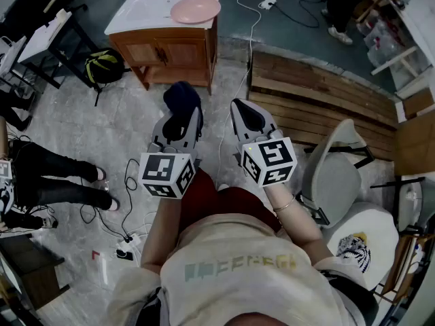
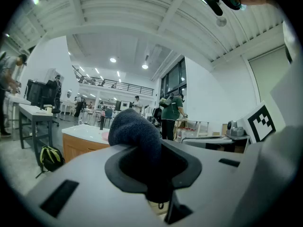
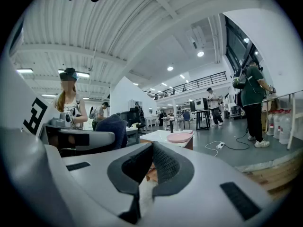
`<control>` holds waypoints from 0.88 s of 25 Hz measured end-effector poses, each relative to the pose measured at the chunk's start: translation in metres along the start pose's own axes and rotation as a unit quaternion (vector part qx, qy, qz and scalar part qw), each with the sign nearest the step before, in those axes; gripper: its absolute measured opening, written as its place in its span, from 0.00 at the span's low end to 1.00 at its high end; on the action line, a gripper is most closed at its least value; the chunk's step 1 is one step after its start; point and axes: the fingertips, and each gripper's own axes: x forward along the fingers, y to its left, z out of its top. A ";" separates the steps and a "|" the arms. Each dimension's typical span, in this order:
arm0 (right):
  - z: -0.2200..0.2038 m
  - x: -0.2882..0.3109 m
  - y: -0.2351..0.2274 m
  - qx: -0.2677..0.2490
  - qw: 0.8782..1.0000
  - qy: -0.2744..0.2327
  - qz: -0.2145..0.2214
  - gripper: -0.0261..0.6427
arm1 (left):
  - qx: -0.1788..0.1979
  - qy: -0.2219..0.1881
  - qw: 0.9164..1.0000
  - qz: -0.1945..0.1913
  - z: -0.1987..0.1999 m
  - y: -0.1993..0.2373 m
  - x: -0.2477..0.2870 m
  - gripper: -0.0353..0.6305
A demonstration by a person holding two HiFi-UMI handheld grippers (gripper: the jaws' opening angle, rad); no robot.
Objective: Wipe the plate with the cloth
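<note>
Navy cloth (image 1: 182, 99) stands up bunched from your left gripper (image 1: 181, 121) in the head view. The jaws are clamped on its lower end, so a loose wad is free for wiping. Your right gripper (image 1: 249, 116) sits just beside it at 3 o'clock, jaws together and empty, probably held spare to steady the dish. The pink plate (image 1: 195, 9) lies well apart at 12 o'clock, at the right edge of a white-topped wooden cabinet (image 1: 163, 49), so you have ground to cover before any wiping can start. The print across your shirt (image 1: 238, 267) is too smeared to read, and the marker cubes (image 1: 166, 174) carry only black-and-white squares.

In the left gripper view, the cloth (image 2: 135, 129) fills the space between the pads and bulges toward 11 o'clock. A pink sliver of the plate (image 2: 104, 135) shows at 9 o'clock of it, on the cabinet top.

In the right gripper view, the pads meet at their tips with nothing caught between them. The plate (image 3: 179, 137) sits beyond them at 1 o'clock, and the cloth (image 3: 111, 126) shows at 9 o'clock. No readable writing appears here.
</note>
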 end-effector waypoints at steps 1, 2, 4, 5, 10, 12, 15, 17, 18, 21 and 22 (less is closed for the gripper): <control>0.000 0.002 -0.001 -0.003 1.000 0.000 0.000 0.09 | 0.001 -0.001 1.000 0.001 0.000 0.001 0.002 0.17; -0.001 0.004 -0.003 -0.005 1.000 0.001 0.000 0.09 | 0.002 -0.001 1.000 0.001 0.000 0.001 0.005 0.17; -0.004 0.007 -0.004 -0.005 1.000 0.005 0.004 0.09 | 0.003 -0.001 1.000 0.002 -0.002 0.001 0.008 0.17; -0.006 0.007 -0.005 -0.003 1.000 0.009 0.009 0.09 | 0.002 0.000 1.000 0.003 -0.003 0.000 0.009 0.17; -0.013 0.008 -0.007 0.018 0.999 0.026 0.037 0.09 | -0.006 -0.001 1.000 0.010 -0.003 0.000 0.013 0.17; -0.012 0.009 -0.010 0.024 0.999 0.026 0.040 0.10 | -0.002 -0.003 1.000 0.015 0.001 0.004 0.017 0.17; -0.014 0.014 -0.016 0.030 0.998 0.026 0.042 0.10 | 0.002 -0.005 1.000 0.020 0.005 0.011 0.025 0.17; -0.015 0.021 -0.019 0.038 0.998 0.029 0.045 0.10 | 0.003 -0.004 1.000 0.022 0.007 0.016 0.031 0.17; -0.015 0.025 -0.020 0.042 0.998 0.029 0.046 0.10 | 0.004 -0.003 1.000 0.023 0.008 0.020 0.035 0.17; -0.010 0.040 -0.029 0.049 0.998 0.017 0.043 0.10 | 0.003 -0.004 1.000 0.026 0.010 0.034 0.050 0.17; -0.008 0.046 -0.032 0.051 0.998 0.012 0.042 0.10 | 0.002 -0.003 1.000 0.025 0.011 0.040 0.056 0.17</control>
